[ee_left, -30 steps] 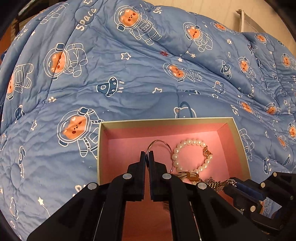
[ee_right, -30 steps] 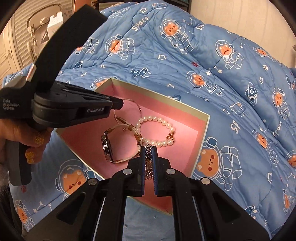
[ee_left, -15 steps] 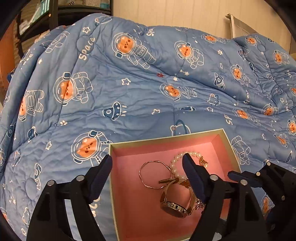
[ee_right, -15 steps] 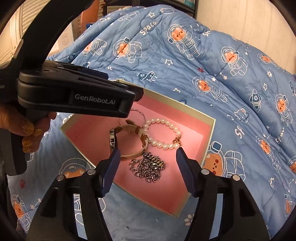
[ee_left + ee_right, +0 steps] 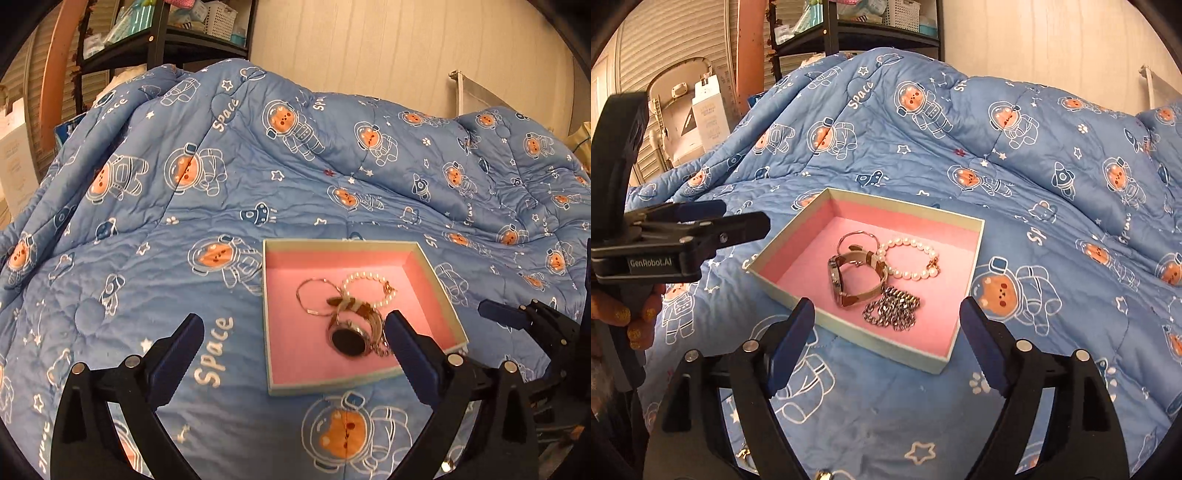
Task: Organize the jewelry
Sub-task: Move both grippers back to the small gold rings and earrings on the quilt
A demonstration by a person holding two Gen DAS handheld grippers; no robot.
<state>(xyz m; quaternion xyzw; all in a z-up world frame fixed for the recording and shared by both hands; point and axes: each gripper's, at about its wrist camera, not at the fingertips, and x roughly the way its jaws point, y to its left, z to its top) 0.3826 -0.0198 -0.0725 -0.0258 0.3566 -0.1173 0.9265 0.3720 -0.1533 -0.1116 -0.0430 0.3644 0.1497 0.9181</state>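
Four pieces are lying together in the box (image 5: 964, 273) on the quilt (image 5: 1034, 166), bunched toward its middle and right so that they are gathered in one place: the watch (image 5: 846, 277) is standing on its edge, touching the thin bangle (image 5: 857, 236) behind it and the pearl bracelet (image 5: 908, 258) beside it, and the chain (image 5: 891, 308) is sitting heaped just in front. In the left view the watch (image 5: 351, 338) is overlapping the bangle (image 5: 314, 299) and the pearls (image 5: 369, 288) inside the box (image 5: 439, 288). Both grippers are hanging above the near rim with nothing in them, the left gripper (image 5: 295, 350) and the right gripper (image 5: 886, 339) each standing spread wide. A second ago both were pinched shut down inside the box, the left on the bangle, the right on the chain; half a second ago they were already parting. Now they are sitting higher and farther back, with the shelving and wall showing. Judging from this, the placing looks finished.
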